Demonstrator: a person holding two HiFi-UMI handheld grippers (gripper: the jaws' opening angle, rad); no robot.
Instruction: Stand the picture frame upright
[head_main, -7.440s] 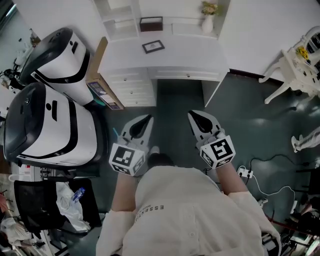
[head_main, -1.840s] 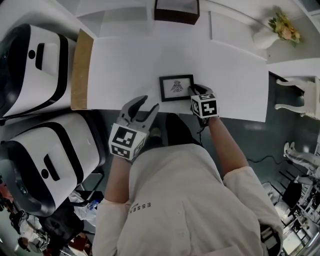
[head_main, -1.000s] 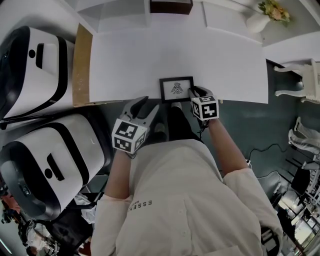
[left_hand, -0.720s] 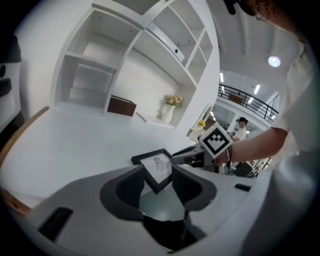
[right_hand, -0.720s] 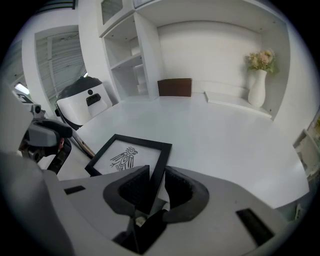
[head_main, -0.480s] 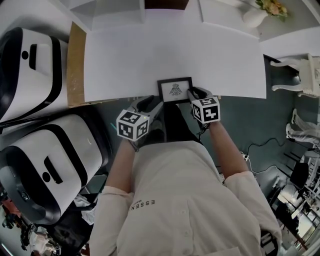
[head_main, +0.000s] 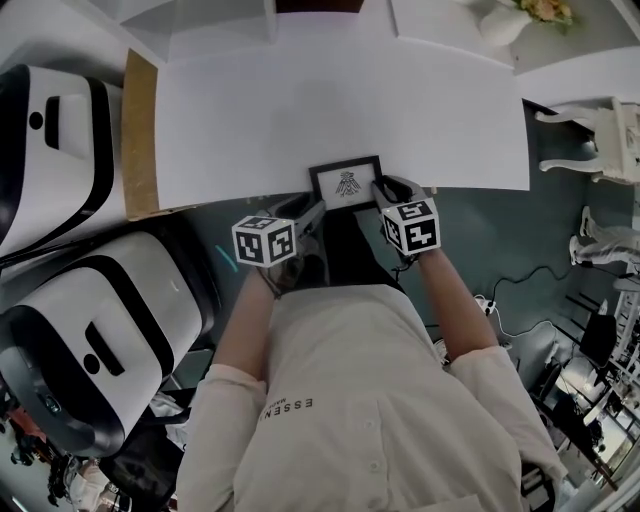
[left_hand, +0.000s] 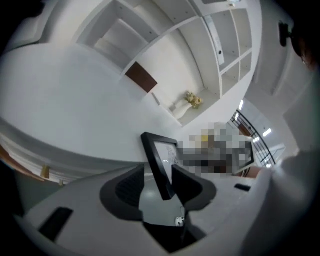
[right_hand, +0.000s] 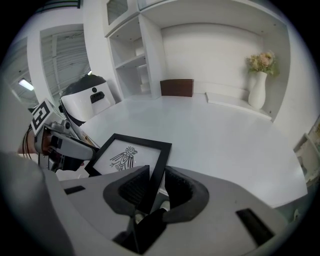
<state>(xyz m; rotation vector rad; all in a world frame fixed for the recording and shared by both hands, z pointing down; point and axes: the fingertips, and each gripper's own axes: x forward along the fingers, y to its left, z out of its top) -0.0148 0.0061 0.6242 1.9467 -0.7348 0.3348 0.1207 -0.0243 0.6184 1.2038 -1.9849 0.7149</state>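
At the desk's (head_main: 300, 100) near edge, the right gripper (head_main: 385, 190) clamps the picture frame (head_main: 346, 183). The left gripper (head_main: 305, 210) straddles its other side, unclenched. Close it squarely before tilting up.

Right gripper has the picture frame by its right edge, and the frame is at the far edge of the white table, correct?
Not quite. The right gripper does grip the picture frame by its right edge, but the frame is at the near edge of the white table, in front of the person, as the head view shows.
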